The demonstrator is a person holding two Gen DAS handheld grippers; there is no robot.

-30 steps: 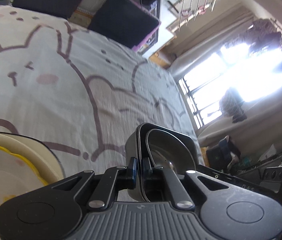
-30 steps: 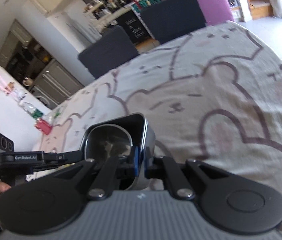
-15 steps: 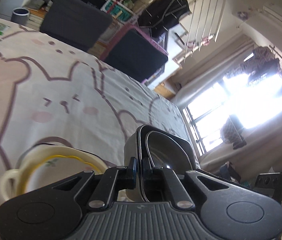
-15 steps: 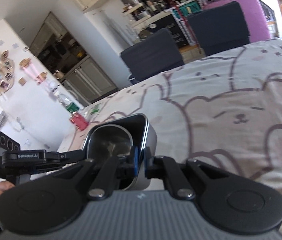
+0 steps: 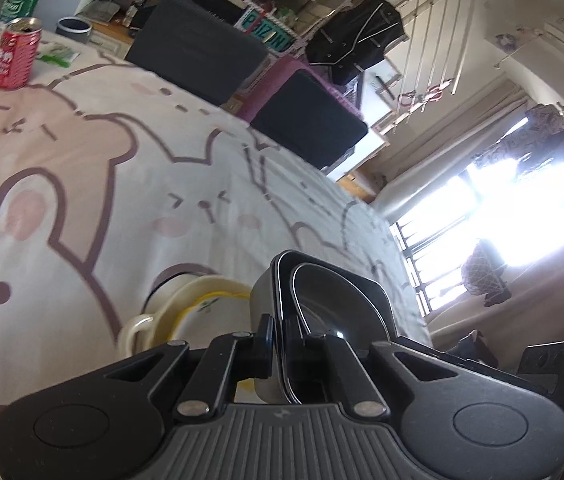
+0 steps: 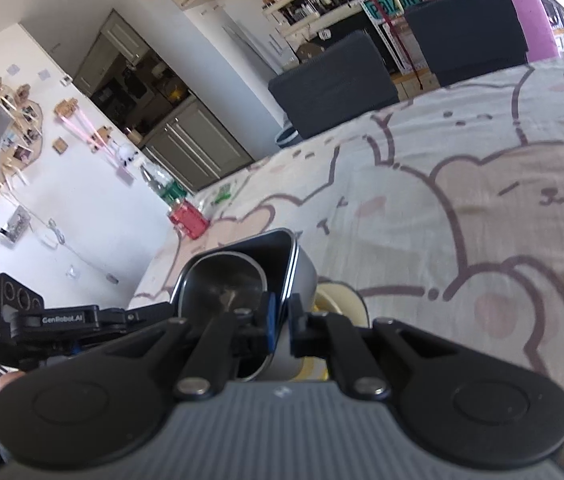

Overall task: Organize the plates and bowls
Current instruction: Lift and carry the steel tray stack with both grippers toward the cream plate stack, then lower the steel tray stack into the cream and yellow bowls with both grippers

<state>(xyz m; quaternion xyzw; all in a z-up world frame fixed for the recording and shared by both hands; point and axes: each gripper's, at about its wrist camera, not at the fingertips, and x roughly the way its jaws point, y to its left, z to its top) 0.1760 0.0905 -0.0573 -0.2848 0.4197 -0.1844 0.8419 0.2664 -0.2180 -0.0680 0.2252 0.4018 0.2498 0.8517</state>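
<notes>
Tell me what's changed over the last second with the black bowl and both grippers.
Both views swung toward the table's far end, bringing the red can into sight. The cream dish now shows handle and rim beside the black bowl. Unchanged: left gripper and right gripper stay shut on opposite walls of the bowl.

the left gripper is clamped on one wall of the dark square bowl, 1 finger outside and the other inside. the right gripper pinches the opposite wall of the same bowl the same way, its blue-padded finger on the inner side. the 2 grippers face each other across the bowl, each showing at the edge of the other's view. both are tilted, holding the bowl above the table.
</notes>
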